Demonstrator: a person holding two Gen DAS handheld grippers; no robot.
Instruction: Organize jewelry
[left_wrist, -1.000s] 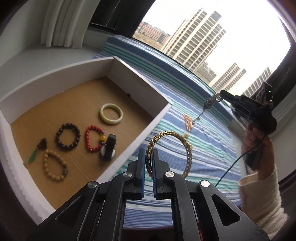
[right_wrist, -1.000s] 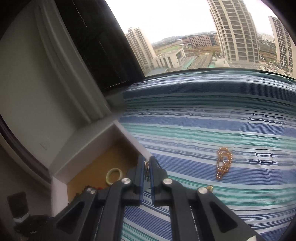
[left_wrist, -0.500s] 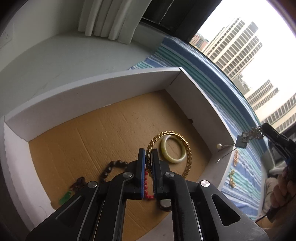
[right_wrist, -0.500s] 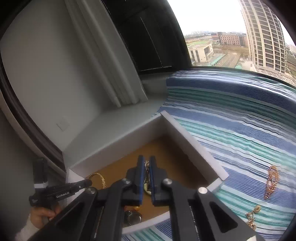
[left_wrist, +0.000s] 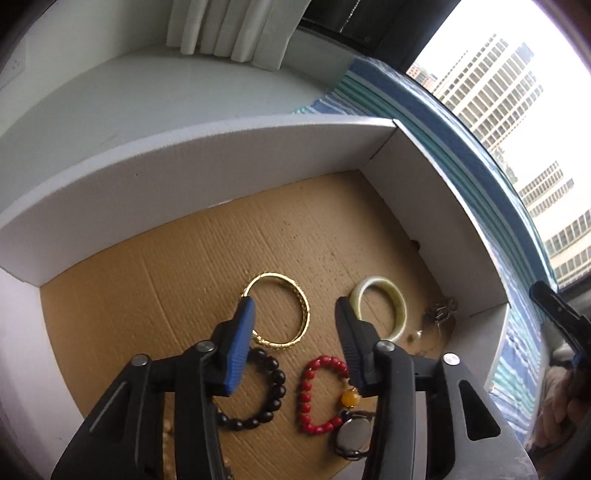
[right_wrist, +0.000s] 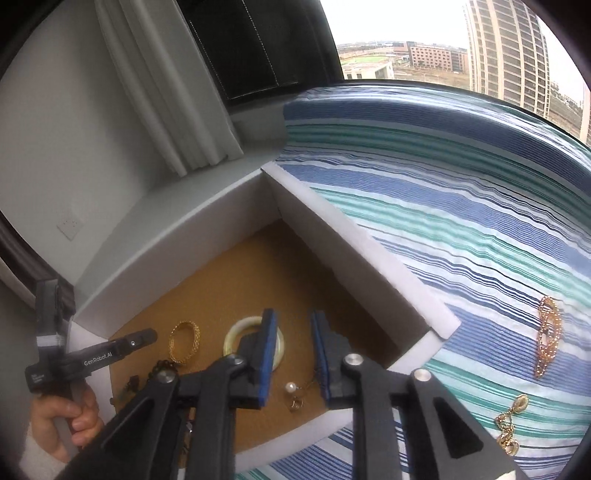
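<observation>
— Nearest first, the left gripper (left_wrist: 293, 306): just been opening, now about half apart, gripping nothing. Gold bangle (left_wrist: 306, 310) flat on the floor of the box (left_wrist: 221, 166), seen between the pads but free of them.

— And the right gripper (right_wrist: 293, 315): also just been opening, to a narrow gap only, with nothing between the pads. Pearl piece (right_wrist: 290, 387) loose on the cardboard below, just beside the green bangle (right_wrist: 236, 332).

— So, probably mid-release. How to finish it well?

— Lift straight up before swinging away, to avoid hooking the gold bangle with a pad. Same on the right: rise clear of the thin chain on the pearl piece, then go over the box wall, not through it. Keep off the red beads (left_wrist: 306, 398) and black beads (left_wrist: 273, 380) close under the left jaws.

— Next, further out?

— Still to fetch from the striped cloth (right_wrist: 443, 184): a gold chain (right_wrist: 548, 332) and a gold earring piece (right_wrist: 509, 424), well apart from the box. Best pinched at a thick link, low to the cloth.

— Anything hard to read?

— Plenty. Watch (left_wrist: 352, 430) half behind the left gripper's arm. Pale beads cut off at the bottom edge. Pearl piece in the left view only a dark tangle in the corner. Small green thing near the person's hand too blurred to name. Cannot tell whether more lies under either gripper.
</observation>
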